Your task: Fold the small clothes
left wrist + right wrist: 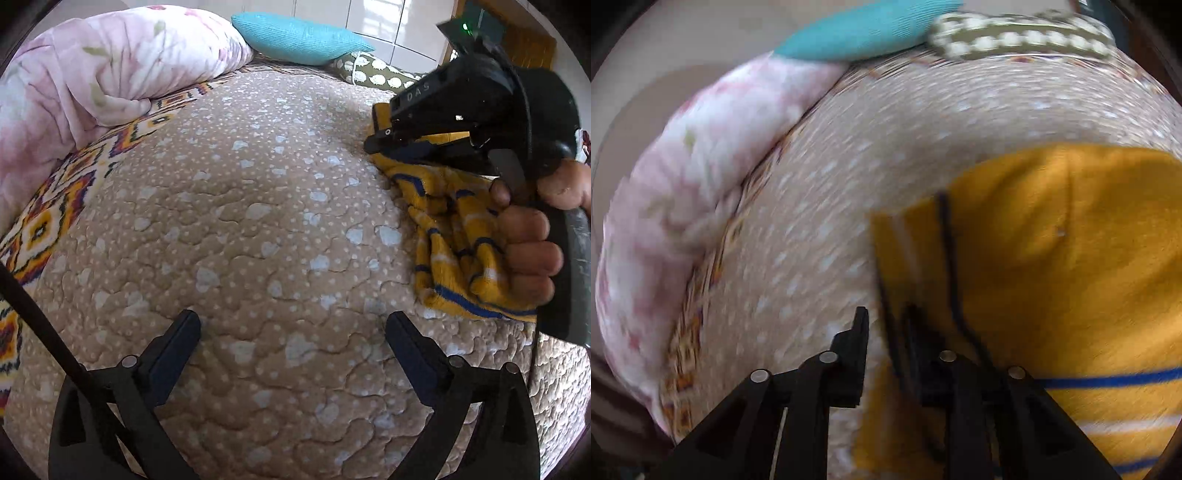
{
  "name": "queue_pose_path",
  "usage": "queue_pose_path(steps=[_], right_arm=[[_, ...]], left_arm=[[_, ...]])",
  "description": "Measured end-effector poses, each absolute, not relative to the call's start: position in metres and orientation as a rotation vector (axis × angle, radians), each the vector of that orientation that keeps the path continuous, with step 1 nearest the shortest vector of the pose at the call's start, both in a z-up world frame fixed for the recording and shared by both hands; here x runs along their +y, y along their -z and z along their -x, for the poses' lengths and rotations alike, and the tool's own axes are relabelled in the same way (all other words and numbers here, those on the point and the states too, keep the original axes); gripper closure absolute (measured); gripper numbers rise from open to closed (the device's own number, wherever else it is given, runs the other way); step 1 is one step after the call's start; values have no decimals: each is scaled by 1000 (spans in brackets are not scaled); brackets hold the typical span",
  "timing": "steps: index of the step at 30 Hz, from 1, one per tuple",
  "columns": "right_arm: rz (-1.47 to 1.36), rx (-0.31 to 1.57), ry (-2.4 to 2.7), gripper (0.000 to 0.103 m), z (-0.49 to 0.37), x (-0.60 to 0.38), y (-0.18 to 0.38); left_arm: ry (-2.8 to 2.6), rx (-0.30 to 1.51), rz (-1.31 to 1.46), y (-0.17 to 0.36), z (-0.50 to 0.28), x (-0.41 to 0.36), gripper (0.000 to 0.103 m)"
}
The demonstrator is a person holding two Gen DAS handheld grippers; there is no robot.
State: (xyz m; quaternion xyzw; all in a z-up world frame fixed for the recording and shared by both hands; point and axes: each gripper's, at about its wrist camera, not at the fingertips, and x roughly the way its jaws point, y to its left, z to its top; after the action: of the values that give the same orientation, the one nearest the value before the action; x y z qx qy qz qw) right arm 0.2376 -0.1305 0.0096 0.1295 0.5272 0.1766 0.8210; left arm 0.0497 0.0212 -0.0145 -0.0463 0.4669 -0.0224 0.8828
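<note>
A small yellow garment with blue and white stripes [458, 236] lies crumpled on the beige quilted bed cover [258, 221] at the right. My left gripper [291, 325] is open and empty over bare quilt, left of the garment. My right gripper [373, 142] reaches into the garment's far edge from the right. In the blurred right wrist view the right gripper [886, 321] has its fingers a narrow gap apart at the garment's [1052, 258] left edge; the right finger lies on the yellow cloth, and a grip on it is not clear.
A pink floral duvet [110, 74] is bunched along the left. A teal pillow [299, 37] and an olive spotted pillow [373, 70] lie at the head of the bed. A patterned blanket [55, 206] edges the quilt on the left.
</note>
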Motion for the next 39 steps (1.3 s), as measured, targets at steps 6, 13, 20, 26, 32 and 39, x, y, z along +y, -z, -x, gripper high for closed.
queue_pose_path(steps=[6,13,20,26,32,39], right_arm=[[-359,973,-347,80,-208,-173,-60],[-291,1070,-323,79,-160,-172,-19],[-340,1038,-388,75,-90,-189,-36],[-283,994,-297,74,-64,-203,-33],[-200,985,-338,74,-45,-185,-45],[-52,824,-281,74,-112,-146,-112]], left_arm=[[54,968,112,13,-49,23,3],[54,968,107,14,-49,22,2],[51,971,103,14,-49,22,2],[45,973,93,14,-50,20,2],[44,974,91,14,-50,20,2],[32,982,67,15,-49,18,1]])
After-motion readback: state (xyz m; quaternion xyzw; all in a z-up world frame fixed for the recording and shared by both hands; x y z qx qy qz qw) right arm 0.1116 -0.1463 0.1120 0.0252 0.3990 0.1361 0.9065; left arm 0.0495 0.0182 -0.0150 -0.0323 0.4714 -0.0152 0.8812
